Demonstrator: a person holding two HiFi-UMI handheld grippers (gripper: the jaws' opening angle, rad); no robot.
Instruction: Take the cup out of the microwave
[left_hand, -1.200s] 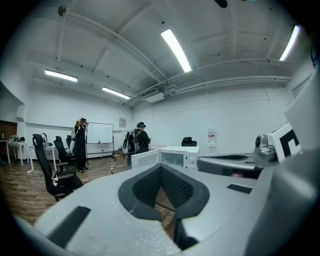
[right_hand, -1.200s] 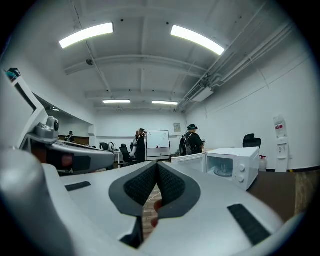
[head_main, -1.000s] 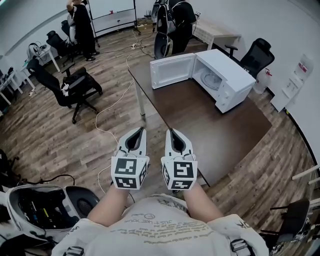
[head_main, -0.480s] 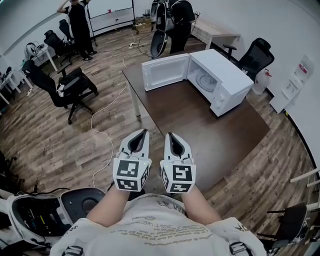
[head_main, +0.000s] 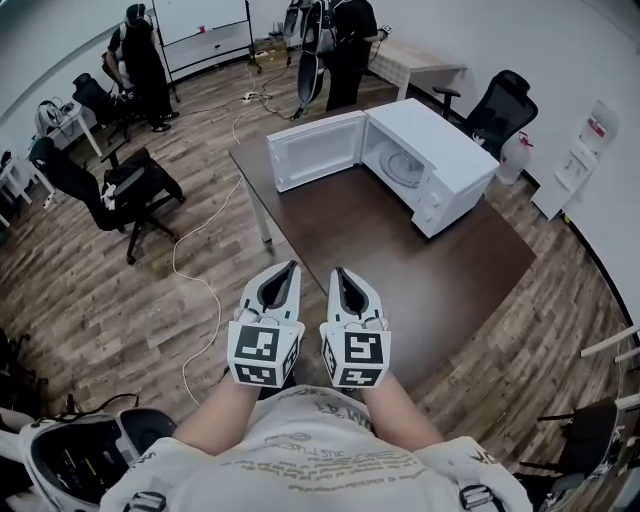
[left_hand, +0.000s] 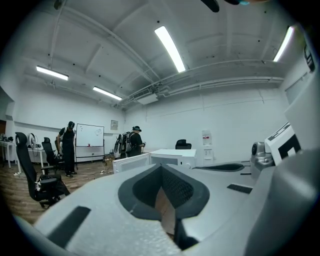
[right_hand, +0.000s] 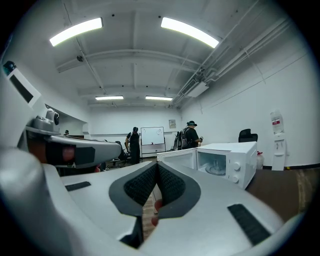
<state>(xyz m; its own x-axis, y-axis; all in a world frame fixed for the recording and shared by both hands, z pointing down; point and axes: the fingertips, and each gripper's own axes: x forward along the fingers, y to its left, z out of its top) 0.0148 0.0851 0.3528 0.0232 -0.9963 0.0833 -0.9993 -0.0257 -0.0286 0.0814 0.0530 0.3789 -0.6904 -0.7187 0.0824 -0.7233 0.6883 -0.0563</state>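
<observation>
White microwave, door open, sits on the dark table.

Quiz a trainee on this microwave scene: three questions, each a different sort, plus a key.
1. True or false: the microwave has its door swung open.
2. The microwave stands on: A) a shelf B) a dark table C) a cart.
3. Fill in: the left gripper and the right gripper both have their jaws ___.
Key: 1 true; 2 B; 3 shut.
</observation>
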